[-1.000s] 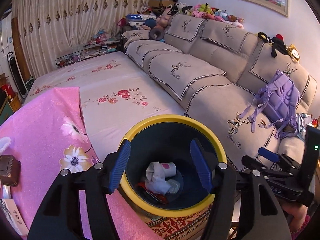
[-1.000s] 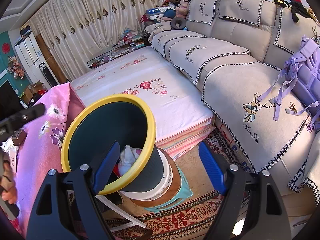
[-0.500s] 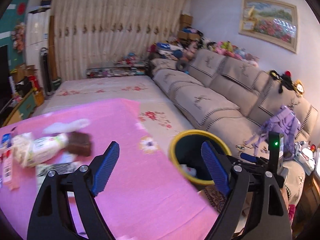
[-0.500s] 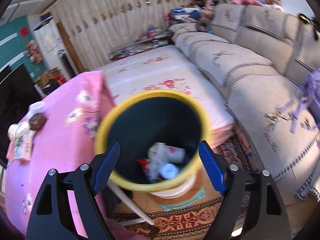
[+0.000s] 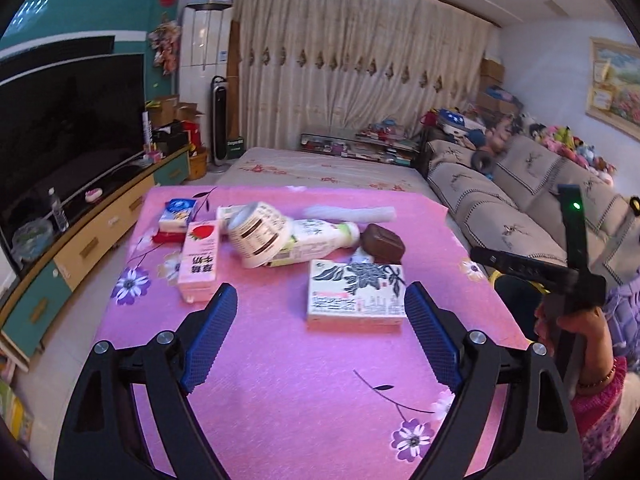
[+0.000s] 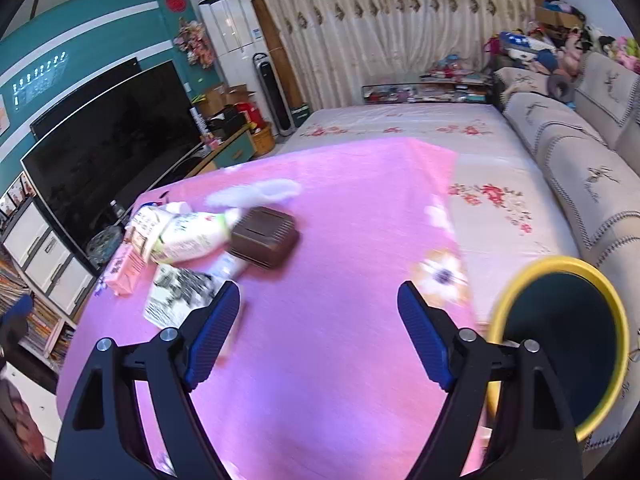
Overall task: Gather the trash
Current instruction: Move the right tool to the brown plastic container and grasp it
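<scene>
Trash lies on the pink flowered table (image 5: 304,380): a black-and-white flowered carton (image 5: 356,294), a pink strawberry carton (image 5: 200,260), a lying white bottle (image 5: 316,240), a labelled paper tub (image 5: 258,234), a brown box (image 5: 382,244), a blue-white carton (image 5: 178,212) and a white wrapper (image 5: 348,213). My left gripper (image 5: 320,294) hangs open over the table just short of the flowered carton, nothing between its fingers. My right gripper (image 6: 318,288) is open and empty too, with the brown box (image 6: 264,238) ahead on its left. The yellow-rimmed dark bin (image 6: 560,344) stands off the table's right edge.
A large TV (image 5: 68,120) on a low cabinet (image 5: 100,236) lines the left wall. Behind the table lies a flowered mattress (image 6: 400,128), with a beige sofa (image 5: 500,200) on the right. A hand (image 5: 576,320) holds the other gripper at the left wrist view's right edge.
Both views swung left, away from the bin and onto the table with the trash. The left jaws have spread wider; the right jaws kept their width.
</scene>
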A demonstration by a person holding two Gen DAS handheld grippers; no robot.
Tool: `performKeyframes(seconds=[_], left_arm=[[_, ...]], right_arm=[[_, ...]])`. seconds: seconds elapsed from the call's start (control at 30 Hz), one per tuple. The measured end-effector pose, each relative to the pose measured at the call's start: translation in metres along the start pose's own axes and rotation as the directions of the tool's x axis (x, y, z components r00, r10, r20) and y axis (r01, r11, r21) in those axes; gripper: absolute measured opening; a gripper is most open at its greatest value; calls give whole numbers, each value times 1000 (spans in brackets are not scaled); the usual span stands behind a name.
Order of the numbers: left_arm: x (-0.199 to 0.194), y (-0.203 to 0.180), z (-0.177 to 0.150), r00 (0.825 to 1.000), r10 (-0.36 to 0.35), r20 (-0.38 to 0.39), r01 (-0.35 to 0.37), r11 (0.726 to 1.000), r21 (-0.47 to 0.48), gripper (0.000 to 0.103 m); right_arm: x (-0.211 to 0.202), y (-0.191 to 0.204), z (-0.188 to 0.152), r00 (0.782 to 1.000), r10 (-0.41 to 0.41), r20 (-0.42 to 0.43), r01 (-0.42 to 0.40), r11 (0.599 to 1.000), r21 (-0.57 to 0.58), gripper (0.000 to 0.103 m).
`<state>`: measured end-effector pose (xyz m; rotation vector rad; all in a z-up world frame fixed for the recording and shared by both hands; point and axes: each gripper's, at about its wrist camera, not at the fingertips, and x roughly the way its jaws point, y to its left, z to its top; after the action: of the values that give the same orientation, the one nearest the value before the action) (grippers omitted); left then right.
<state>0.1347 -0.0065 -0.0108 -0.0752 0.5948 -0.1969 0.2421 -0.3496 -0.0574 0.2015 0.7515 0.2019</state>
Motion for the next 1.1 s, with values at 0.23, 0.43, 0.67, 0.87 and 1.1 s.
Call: performKeyframes(seconds=[0.23, 0.43, 0.67, 0.87, 1.1], left_arm=[[6, 5, 0, 1000, -24, -14, 24, 1000, -11, 85], [13, 8, -1, 999, -22, -28, 22, 1000, -18, 85], [20, 14, -4, 999, -26, -39, 24, 999, -37, 85], [27, 14, -8, 998, -35, -53, 32, 998, -44, 85], [30, 10, -10, 997, -40, -61, 38, 998, -40, 85]], right_arm=[[66, 56, 34, 998, 12, -56, -12, 1000, -9, 77], [104, 65, 42, 995, -15, -96, 17, 1000, 24, 77], [129, 67, 40, 990, -40, -137, 48, 997, 56, 77], [140, 65, 36, 986, -39, -164, 53, 995, 84, 64], [125, 60, 34, 989, -23, -148, 36, 996, 83, 59]])
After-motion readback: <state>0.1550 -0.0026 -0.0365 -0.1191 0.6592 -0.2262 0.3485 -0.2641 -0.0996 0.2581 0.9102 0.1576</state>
